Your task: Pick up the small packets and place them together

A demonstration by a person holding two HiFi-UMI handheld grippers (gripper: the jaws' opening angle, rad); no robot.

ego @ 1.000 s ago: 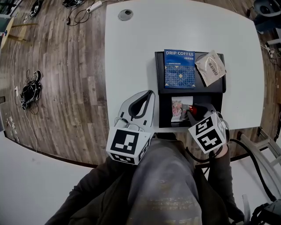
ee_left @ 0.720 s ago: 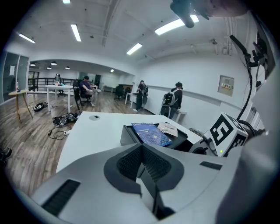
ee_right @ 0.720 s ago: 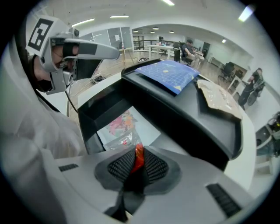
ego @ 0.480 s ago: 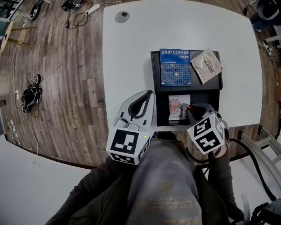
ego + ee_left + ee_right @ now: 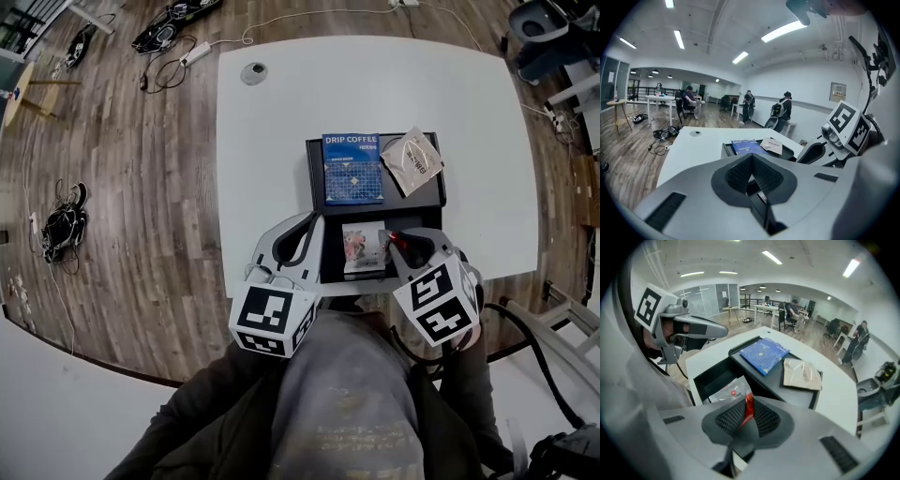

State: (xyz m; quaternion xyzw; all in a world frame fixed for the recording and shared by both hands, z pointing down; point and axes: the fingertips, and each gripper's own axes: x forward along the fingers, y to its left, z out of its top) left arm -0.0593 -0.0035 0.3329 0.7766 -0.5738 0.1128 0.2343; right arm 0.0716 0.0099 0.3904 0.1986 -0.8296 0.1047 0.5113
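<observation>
My right gripper [image 5: 401, 241] is shut on a small red packet [image 5: 396, 237], held over the front compartment of the black tray [image 5: 313, 178]; its jaws have just been closing on it. The red packet [image 5: 748, 405] stands pinched between the pads. A clear packet [image 5: 361, 246] lies in that compartment, below the jaws [image 5: 725, 390]. On the tray's upper deck lie a blue drip coffee packet [image 5: 352, 169] and a beige packet [image 5: 412, 160]. My left gripper [image 5: 309, 220] hangs shut and empty beside the tray's left side [image 5: 752, 157].
The tray sits near the front edge of a white table [image 5: 272, 131] with a round cable port [image 5: 253, 73]. Wooden floor with cables [image 5: 66, 220] lies to the left. A chair base [image 5: 562, 319] stands at the right. People sit and stand far off [image 5: 689, 101].
The right gripper has closed on the red packet and lifted it out of the front compartment. The left gripper has crept up a little beside the tray.
</observation>
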